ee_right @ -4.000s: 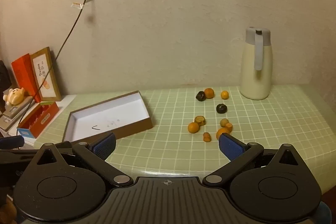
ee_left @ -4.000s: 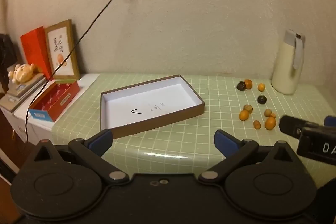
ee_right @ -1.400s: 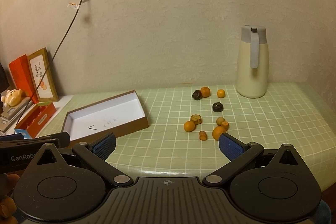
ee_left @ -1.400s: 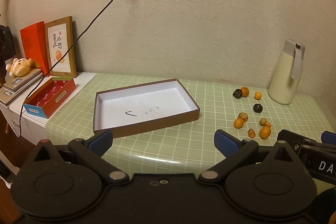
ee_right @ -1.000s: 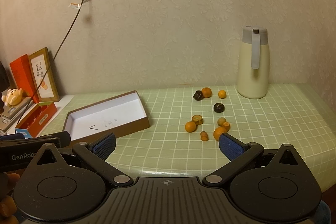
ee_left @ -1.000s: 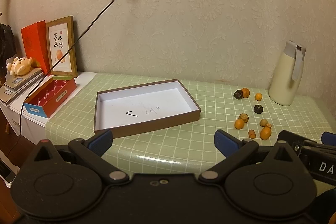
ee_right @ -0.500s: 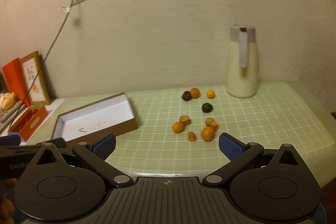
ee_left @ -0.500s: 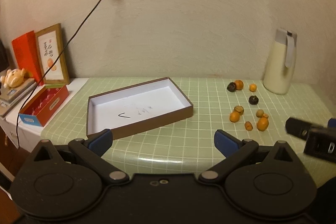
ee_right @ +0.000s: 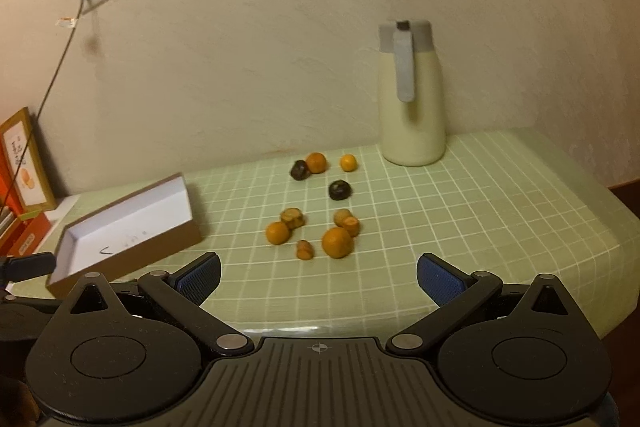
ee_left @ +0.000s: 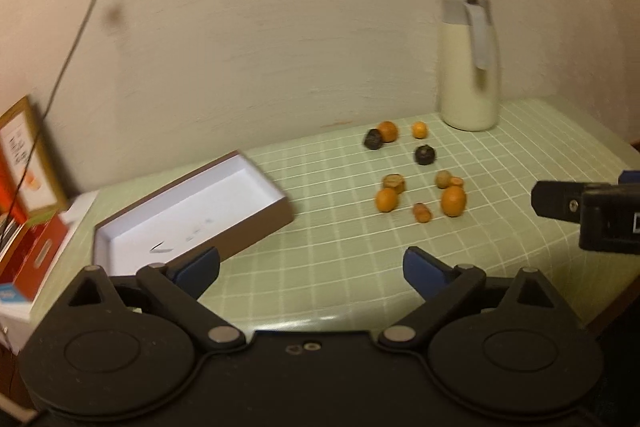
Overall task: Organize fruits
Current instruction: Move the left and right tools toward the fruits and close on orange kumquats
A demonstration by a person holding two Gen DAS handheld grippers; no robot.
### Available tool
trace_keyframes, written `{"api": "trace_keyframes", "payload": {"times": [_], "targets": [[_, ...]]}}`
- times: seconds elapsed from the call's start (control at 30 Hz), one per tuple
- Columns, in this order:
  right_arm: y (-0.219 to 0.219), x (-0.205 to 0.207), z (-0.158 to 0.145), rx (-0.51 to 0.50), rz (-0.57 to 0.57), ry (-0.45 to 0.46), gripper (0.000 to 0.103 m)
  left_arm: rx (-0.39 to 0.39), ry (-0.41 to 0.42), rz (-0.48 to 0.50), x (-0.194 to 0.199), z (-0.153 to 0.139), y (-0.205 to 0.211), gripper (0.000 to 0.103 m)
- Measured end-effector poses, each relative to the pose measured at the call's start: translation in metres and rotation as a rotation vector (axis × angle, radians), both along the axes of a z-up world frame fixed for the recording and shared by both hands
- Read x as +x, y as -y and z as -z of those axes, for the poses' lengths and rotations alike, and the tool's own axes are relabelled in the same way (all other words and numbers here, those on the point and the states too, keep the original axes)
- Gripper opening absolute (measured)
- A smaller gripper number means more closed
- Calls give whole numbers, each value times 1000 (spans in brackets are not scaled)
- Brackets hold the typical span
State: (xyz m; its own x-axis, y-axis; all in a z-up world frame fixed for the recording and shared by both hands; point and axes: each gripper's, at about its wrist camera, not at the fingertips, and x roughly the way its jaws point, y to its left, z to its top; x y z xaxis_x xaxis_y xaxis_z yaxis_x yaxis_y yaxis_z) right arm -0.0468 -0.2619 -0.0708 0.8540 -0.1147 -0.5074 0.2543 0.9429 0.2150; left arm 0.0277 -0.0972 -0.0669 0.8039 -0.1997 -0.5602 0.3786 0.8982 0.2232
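About ten small fruits (ee_right: 338, 242), orange, brown and dark, lie loose on the green-tiled counter (ee_right: 480, 211), right of an empty white-lined box (ee_right: 124, 223). Both views now sit lower and nearer the fruits than a second ago, so picking seems about to start. The left gripper (ee_left: 311, 267) is closing slightly on nothing; the right gripper (ee_right: 318, 277) is spread, empty. Motion blur hides fruit types.

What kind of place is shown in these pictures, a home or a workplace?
Most likely a home. A thermos jug stands on a table with a green checked cloth, a framed picture leans against the wall, and small fruits lie about.
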Motion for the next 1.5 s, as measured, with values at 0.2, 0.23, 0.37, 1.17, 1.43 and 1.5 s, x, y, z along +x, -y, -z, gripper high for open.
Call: {"api": "trace_keyframes", "payload": {"times": [0.2, 0.23, 0.37, 1.17, 1.43, 1.5], "targets": [[25, 12, 13, 27, 29, 9, 103, 4, -45, 52, 33, 22, 20, 73], [28, 15, 16, 28, 31, 9, 103, 1, -52, 55, 39, 25, 22, 71], [37, 33, 24, 28, 23, 5, 103, -3, -70, 70, 63, 36, 27, 65], [67, 142, 84, 43, 58, -84, 103, 25, -182, 160, 168, 104, 80, 43], [72, 160, 103, 48, 53, -133, 54, 28, -194, 182, 182, 112, 89, 40], [76, 164, 110, 83, 55, -153, 54, 26, -197, 197, 185, 112, 92, 42]]}}
